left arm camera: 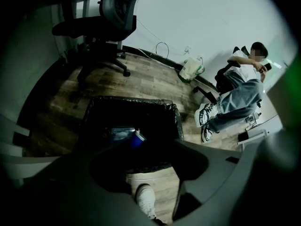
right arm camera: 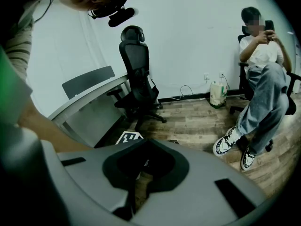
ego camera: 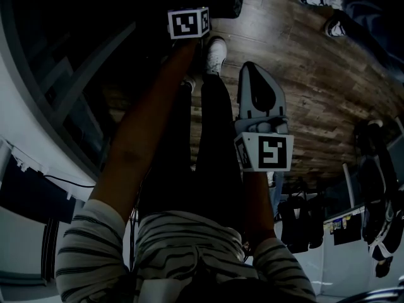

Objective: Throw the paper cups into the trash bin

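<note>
My L tool (left arm camera: 155, 168): spread, empty, over trash bin (left arm camera: 127, 100) to drop; cup (left arm camera: 137, 138) inside.
My R tool (right arm camera: 141, 173): pressed together, idle.

— What sort of room is this?

— An office, by the look of it. A black swivel chair (right arm camera: 136, 74) with a headrest and a star base on castors stands by a long, curved grey counter (right arm camera: 94, 94).

— What else points that way?

— The wood-plank floor (right arm camera: 197, 121) and the plain white wall (right arm camera: 188, 41), which has a socket (right arm camera: 206, 76) low down and a cable (left arm camera: 162, 47) looping along its foot. A person (right arm camera: 263, 69) sits in a second wheeled chair (left arm camera: 225, 75) by that wall.

— Any smaller signs?

— A trash bin (left arm camera: 131, 100) with a black liner stands on the floor, and a white-and-green bag (right arm camera: 217, 94) sits against the wall.
</note>
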Demonstrator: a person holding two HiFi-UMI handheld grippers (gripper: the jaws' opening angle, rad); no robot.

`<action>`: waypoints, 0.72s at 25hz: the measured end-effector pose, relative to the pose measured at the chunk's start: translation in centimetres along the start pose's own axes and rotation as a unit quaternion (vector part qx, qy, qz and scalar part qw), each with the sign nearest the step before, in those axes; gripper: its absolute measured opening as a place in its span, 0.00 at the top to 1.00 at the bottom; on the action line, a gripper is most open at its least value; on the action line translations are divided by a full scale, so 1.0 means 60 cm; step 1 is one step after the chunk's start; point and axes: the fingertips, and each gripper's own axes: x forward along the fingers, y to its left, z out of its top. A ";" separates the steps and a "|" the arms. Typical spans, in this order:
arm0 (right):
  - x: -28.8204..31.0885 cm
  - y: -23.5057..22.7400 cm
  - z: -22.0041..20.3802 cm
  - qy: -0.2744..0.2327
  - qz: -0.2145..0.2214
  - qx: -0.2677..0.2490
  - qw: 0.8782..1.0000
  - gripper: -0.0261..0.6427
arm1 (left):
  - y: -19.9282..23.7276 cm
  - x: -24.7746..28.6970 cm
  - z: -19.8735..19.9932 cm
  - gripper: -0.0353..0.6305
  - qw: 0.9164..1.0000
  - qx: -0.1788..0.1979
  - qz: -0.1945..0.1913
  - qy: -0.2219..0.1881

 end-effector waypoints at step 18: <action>-0.053 0.032 0.065 -0.024 -0.002 -0.034 0.999 0.94 | -0.035 -0.137 0.045 0.76 0.999 -0.022 -0.006 -0.048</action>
